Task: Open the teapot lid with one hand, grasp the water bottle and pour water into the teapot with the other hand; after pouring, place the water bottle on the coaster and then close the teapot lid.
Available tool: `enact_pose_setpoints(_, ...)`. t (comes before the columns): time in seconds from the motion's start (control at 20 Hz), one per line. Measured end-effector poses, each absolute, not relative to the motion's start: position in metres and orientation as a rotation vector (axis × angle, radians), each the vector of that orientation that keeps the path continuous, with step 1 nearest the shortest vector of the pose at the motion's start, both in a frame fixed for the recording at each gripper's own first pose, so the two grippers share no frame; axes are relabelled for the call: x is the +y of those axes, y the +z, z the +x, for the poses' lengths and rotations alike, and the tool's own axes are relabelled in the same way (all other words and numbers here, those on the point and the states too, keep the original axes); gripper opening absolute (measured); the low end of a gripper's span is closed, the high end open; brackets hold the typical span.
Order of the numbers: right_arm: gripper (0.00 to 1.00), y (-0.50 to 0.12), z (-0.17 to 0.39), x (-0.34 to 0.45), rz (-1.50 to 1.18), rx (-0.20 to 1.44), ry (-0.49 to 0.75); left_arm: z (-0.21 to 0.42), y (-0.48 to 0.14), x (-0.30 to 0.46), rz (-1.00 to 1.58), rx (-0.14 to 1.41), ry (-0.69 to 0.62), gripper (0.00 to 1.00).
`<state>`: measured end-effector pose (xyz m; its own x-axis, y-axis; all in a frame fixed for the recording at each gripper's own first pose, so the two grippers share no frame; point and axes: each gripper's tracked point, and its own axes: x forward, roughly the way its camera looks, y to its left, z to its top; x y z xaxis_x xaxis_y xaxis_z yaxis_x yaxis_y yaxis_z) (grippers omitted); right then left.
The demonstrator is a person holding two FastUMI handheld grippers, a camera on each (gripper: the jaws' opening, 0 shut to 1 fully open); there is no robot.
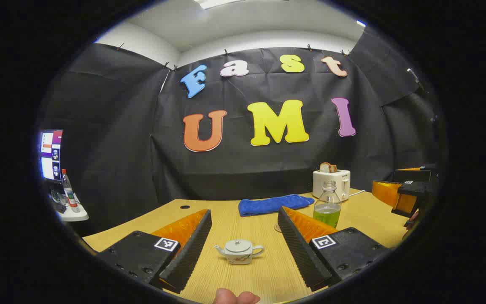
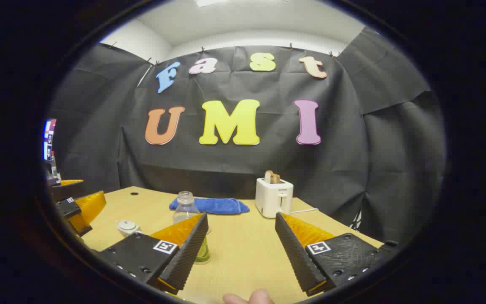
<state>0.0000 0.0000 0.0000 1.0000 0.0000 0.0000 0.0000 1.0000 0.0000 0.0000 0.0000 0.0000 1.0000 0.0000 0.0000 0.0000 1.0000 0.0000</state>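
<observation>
Left gripper view: the left gripper (image 1: 243, 249) hangs above the wooden table (image 1: 264, 274), jaws spread wide with nothing between the pads. Straight ahead between the fingers sits the small white teapot (image 1: 238, 251), lid on, spout pointing left, handle right. Past the right finger stands the water bottle (image 1: 327, 204), uncapped, green liquid in its lower part, with a clear coaster (image 1: 277, 228) peeking out just left of its base. Behind it a blue towel (image 1: 274, 204) lies folded, and a white toaster (image 1: 332, 183) holds a slice of bread. The right gripper (image 1: 407, 196) shows at the far right edge.

Right gripper view: the right gripper (image 2: 238, 249) is spread open too, gripping nothing. The water bottle (image 2: 186, 209) stands partly behind its left finger, so that finger blocks the lower body. Teapot (image 2: 127, 227) sits farther left, the left gripper (image 2: 76, 209) beyond it. Towel (image 2: 211, 205) and toaster (image 2: 273, 196) line the back of the table (image 2: 243, 249).
</observation>
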Motion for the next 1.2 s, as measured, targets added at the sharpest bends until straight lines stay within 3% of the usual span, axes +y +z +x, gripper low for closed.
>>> enact_pose_setpoints(1.2, 0.97, 0.001, -0.004, 0.005, -0.021, -0.018, 0.024, 0.004, 0.0, -0.001, -0.015, 0.006, 0.005, 0.99)
